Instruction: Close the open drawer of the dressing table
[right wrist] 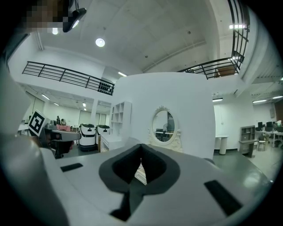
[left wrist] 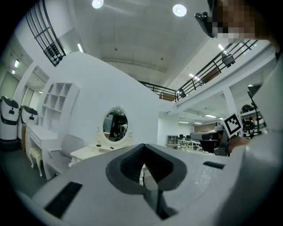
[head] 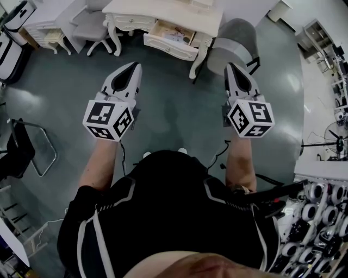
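Plainly, the approach was the step in hand: nothing had touched the drawer yet. It stood pulled out of the white bench at the top of the head view, well apart from both grippers, with a grey chair just to its right.

The left gripper and right gripper were held side by side above the grey floor, both pointed toward the bench. Each gripper's fingers were clenched tip to tip with nothing between them, as the right gripper view also showed.

The drawer's long axis ran left to right along the bench front, slanting a little. Its front panel faced the person, and its open top showed some small contents.

Judging by this, the next move called for walking closer, setting a closed tip against the front panel and pushing straight in, square to that long axis.
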A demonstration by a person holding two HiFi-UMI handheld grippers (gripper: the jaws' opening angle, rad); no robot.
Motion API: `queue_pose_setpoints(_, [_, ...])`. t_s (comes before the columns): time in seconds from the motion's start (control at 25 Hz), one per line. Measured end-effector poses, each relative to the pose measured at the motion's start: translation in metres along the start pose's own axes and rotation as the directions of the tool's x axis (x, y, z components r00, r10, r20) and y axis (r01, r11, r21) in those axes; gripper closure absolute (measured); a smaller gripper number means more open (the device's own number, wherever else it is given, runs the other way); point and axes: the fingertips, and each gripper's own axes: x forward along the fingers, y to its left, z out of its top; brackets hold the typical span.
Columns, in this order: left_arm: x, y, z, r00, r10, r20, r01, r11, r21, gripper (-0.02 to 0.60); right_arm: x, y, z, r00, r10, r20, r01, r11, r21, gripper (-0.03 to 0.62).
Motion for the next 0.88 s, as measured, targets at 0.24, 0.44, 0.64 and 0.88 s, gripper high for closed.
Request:
queue_pose_setpoints(0.24, [-0.011, 0.013, -0.001, 0.999, -0.040, 0.006, 0.040, 0.999, 0.033, 0.577, 0.002, 0.027, -0.008, 1.000, -0.013, -0.014, 0.013, 1.000, -0.005, 0.589])
queue_pose_setpoints(0.44, [-0.005, 0.022, -0.009, 0.999, -0.035, -0.023, 0.035, 0.999, 0.014, 0.577, 0.011, 0.031, -0.012, 0.999, 0.018, -0.028, -0.018, 1.000, 0.006, 0.589])
queue_pose_setpoints(0.64, [0.015, 0.039, -0.016, 1.000, 0.008, -0.026, -0.008, 1.000, 0.016, 0.577, 0.039, 0.021, -0.015, 0.999, 0.045, 0.001, -0.045, 0.999, -0.005, 0.589])
queue_pose_setpoints(0.88, [0.053, 0.052, -0.009, 0.998, 0.055, -0.037, -0.054, 0.998, 0.028, 0.577, 0.083, -0.004, -0.005, 0.994, 0.102, 0.023, -0.102, 0.995, -0.012, 0.589])
